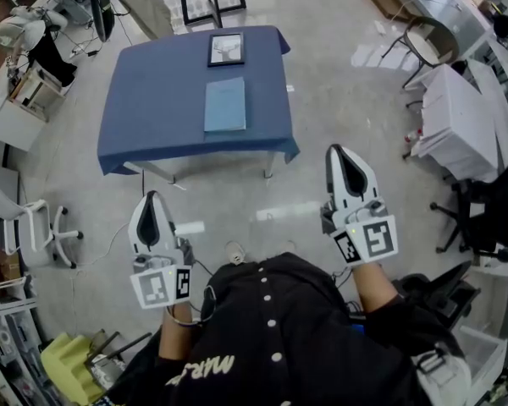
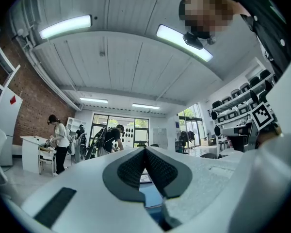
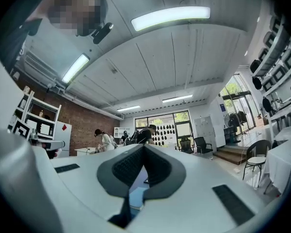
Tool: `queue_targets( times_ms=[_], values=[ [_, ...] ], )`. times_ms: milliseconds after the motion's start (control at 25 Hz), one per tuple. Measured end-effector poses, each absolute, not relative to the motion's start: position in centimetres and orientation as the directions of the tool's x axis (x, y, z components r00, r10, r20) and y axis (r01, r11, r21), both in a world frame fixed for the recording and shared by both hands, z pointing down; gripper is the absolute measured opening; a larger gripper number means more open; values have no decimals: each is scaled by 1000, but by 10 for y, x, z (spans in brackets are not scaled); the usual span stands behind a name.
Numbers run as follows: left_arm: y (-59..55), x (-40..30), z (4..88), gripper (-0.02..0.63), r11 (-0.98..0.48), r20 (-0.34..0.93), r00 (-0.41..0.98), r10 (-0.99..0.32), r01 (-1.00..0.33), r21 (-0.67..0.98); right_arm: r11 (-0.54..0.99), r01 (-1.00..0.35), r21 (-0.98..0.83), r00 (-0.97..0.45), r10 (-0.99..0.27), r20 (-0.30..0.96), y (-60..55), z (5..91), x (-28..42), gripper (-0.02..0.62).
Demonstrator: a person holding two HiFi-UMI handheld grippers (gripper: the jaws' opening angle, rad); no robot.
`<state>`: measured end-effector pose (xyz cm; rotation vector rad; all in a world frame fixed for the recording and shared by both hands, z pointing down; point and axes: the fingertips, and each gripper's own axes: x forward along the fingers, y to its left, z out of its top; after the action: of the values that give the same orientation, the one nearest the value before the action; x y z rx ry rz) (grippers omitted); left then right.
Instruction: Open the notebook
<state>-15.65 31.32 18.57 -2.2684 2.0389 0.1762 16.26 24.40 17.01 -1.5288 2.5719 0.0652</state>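
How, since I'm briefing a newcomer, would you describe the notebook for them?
Find the blue-clothed table ahead of the person. Two flat things lie on it; the notebook is the nearer one. It is plain pale blue and closed, while the dark-framed picture lies at the far edge.

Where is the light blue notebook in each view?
Head view: light blue rectangular notebook, upper centre, on the blue-clothed table.
Left gripper view: only a sliver of blue table under the jaws; notebook indistinguishable.
Right gripper view: probably the pale blue patch under the jaws.
Shared landmark: that table.
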Motion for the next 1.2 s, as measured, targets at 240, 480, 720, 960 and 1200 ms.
queue_targets(
  times_ms=[240,480,720,960,1200],
  values=[
    [310,-141,185,3,-108,-140,107,-984,-994,2,521,-853,-34,-506,-841,-194,243,164,169,50],
    [310,-105,192,3,-60,-123,61,-991,-998,-12,556,-830,-43,-540,-821,-187,235,173,201,307],
    [314,-72,198,3,-23,-116,25,-993,-1000,-19,592,-805,-37,-579,-798,-169,228,188,224,288],
    [299,-69,203,3,-10,-111,13,-994,-1000,-25,604,-796,-35,-593,-790,-157,212,194,224,270],
    [262,-80,205,3,-34,-120,38,-992,-999,-37,589,-808,-22,-580,-801,-149,181,194,212,264]
  ],
)
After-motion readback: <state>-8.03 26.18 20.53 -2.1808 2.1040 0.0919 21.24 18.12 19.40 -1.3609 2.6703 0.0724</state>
